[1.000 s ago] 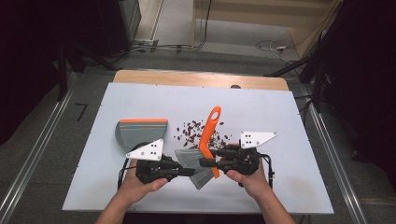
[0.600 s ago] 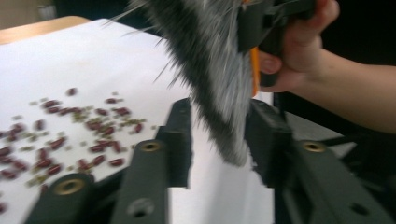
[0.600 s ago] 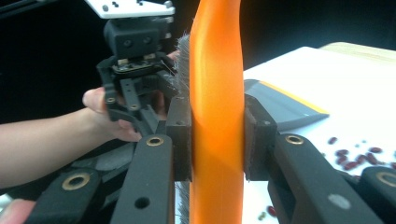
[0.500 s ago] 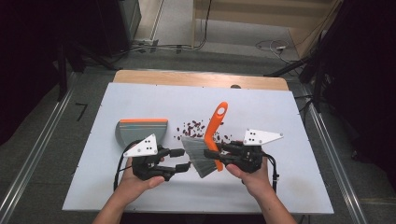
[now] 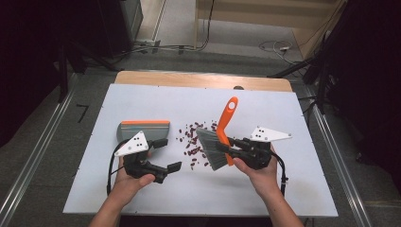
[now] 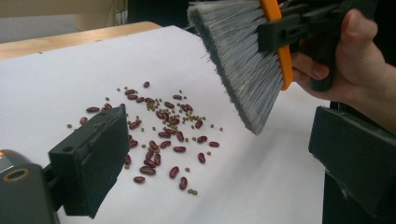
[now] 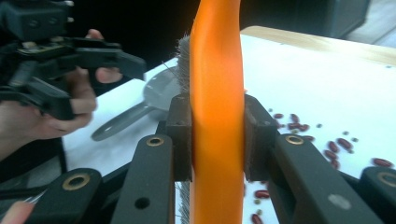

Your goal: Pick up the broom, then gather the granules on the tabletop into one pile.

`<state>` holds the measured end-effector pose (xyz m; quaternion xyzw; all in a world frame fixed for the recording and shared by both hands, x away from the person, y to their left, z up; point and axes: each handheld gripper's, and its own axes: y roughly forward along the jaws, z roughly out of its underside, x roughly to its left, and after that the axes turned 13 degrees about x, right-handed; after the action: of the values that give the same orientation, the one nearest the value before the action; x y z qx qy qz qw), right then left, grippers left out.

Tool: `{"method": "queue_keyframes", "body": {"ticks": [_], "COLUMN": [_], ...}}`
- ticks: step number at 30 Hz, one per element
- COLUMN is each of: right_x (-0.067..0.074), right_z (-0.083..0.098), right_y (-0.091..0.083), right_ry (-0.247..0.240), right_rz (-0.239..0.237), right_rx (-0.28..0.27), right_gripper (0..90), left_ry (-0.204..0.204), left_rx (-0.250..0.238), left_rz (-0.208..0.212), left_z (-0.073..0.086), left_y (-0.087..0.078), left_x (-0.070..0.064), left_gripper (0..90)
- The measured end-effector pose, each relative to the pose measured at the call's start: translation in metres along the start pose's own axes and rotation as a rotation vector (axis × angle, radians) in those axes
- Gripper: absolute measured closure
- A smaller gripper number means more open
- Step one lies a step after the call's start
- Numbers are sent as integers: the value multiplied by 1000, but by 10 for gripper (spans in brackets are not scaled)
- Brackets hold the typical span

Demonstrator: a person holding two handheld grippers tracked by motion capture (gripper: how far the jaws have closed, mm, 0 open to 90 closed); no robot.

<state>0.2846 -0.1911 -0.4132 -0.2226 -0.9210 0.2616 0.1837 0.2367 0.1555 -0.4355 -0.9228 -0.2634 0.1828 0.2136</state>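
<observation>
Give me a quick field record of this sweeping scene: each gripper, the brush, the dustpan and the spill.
left gripper: jaws just opened, nothing between them
right gripper: shut on brush
brush: orange handle clamped, grey bristles lifted beside the spill
dustpan: lying on the table by the left gripper, untouched
beans: red and small green ones scattered on the white table

white tabletop (image 5: pixel 142 104) | wooden edge (image 5: pixel 189 78) | floor cables (image 5: pixel 272 46) | metal rails (image 5: pixel 33 161)
</observation>
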Motion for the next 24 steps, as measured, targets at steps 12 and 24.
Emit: {"method": "queue_keyframes", "body": {"ticks": [12,24], "right_x": [-17,-32], "right_z": [3,3], "right_y": [-2,-10], "right_ry": [53,103], "right_rz": [126,238], "right_rx": [37,62], "right_gripper": [680,679], "left_ry": [-15,13], "left_rx": [-12,32], "left_rz": [-57,-116], "left_z": [7,14], "left_y": [-19,-24], "left_x": [14,14], "left_gripper": [0,0]}}
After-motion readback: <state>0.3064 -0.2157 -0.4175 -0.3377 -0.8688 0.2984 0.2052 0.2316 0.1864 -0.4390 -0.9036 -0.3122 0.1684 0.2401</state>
